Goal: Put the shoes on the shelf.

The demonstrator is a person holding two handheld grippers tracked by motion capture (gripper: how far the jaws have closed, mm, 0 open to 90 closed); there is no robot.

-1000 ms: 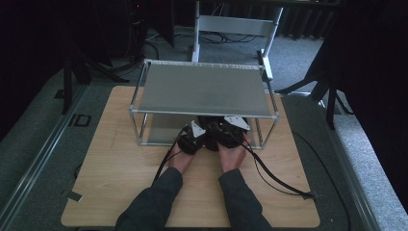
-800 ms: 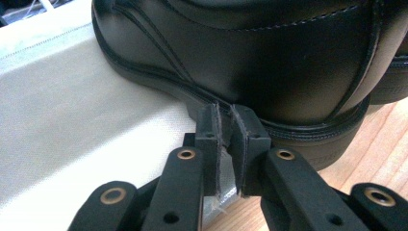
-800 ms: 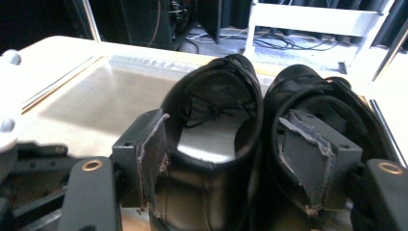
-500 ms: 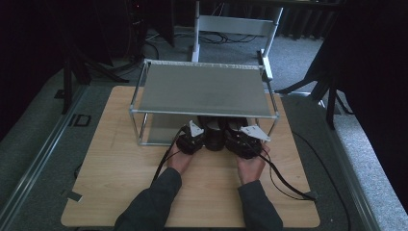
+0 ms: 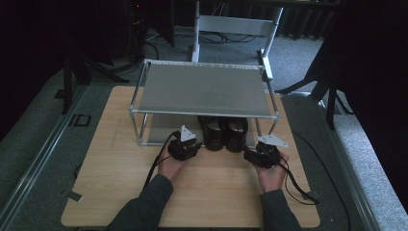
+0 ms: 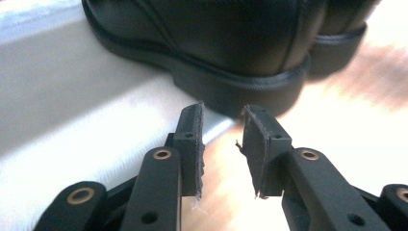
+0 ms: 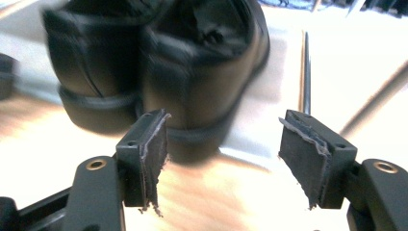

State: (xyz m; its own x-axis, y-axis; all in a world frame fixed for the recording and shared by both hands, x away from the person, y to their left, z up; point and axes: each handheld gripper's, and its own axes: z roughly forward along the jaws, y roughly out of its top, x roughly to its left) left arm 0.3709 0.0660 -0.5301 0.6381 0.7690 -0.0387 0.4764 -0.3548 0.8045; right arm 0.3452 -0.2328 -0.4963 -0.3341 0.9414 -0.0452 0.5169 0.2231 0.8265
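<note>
At lower centre of the high view, 2 black shoes (image 5: 225, 134) sit under the rack (image 5: 202, 89); the left gripper (image 5: 188, 144), jaws just opening, and right gripper (image 5: 256, 155), jaws wide, hold nothing.

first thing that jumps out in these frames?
The pair of black shoes side by side on the lower shelf of the metal rack, heels toward the person. Just in front, on the wooden table, the left gripper sits by the left shoe's heel, its jaws just opened and empty; the right gripper, off to the right, is open too.
</note>
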